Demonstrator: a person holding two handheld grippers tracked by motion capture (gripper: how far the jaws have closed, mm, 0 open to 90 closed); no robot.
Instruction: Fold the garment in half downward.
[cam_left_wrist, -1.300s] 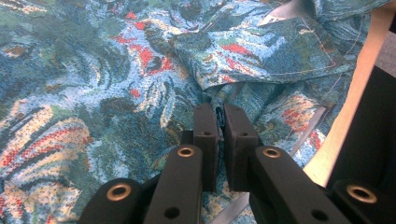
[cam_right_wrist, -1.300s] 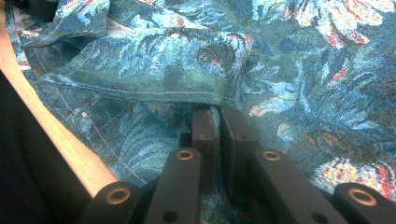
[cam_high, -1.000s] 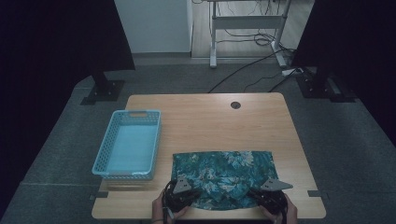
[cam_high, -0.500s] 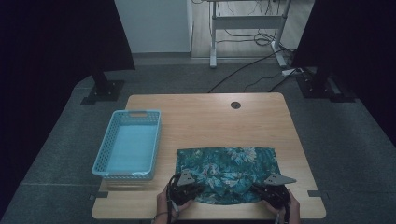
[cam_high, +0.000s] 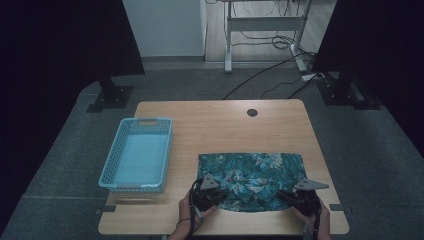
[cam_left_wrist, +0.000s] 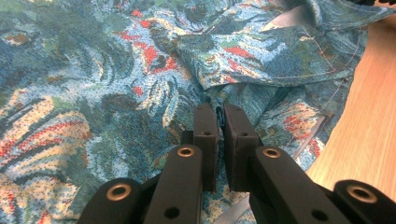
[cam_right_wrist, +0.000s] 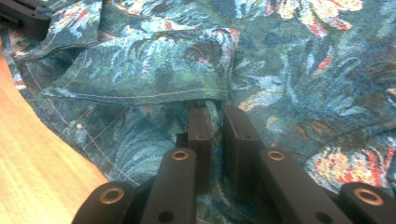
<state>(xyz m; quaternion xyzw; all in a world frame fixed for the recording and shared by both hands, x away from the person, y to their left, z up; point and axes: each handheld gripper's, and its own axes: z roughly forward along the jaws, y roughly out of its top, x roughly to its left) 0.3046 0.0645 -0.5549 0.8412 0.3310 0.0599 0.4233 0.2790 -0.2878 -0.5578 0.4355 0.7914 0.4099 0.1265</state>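
- Left hand-held gripper (cam_high: 207, 192) sits low at the near left corner of the floral cloth (cam_high: 252, 172); its jaws are pressed together, pinching a fold of fabric.
- Right hand-held gripper (cam_high: 300, 196) mirrors it at the near right corner, jaws nearly together on cloth.
- The cloth lies folded on the bench (cam_high: 220, 125), right of the blue basket (cam_high: 137, 155).
- Both hands are cut off at the bottom edge of the high view.

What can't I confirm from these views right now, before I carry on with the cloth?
- Underside of the floral cloth: hidden by its own folds, every view.
- Whether the left gripper pinches one layer or several: fabric bunches over the pads, left gripper view.
- Same for the right gripper, right gripper view.
- Inside the blue basket: too small, high view.
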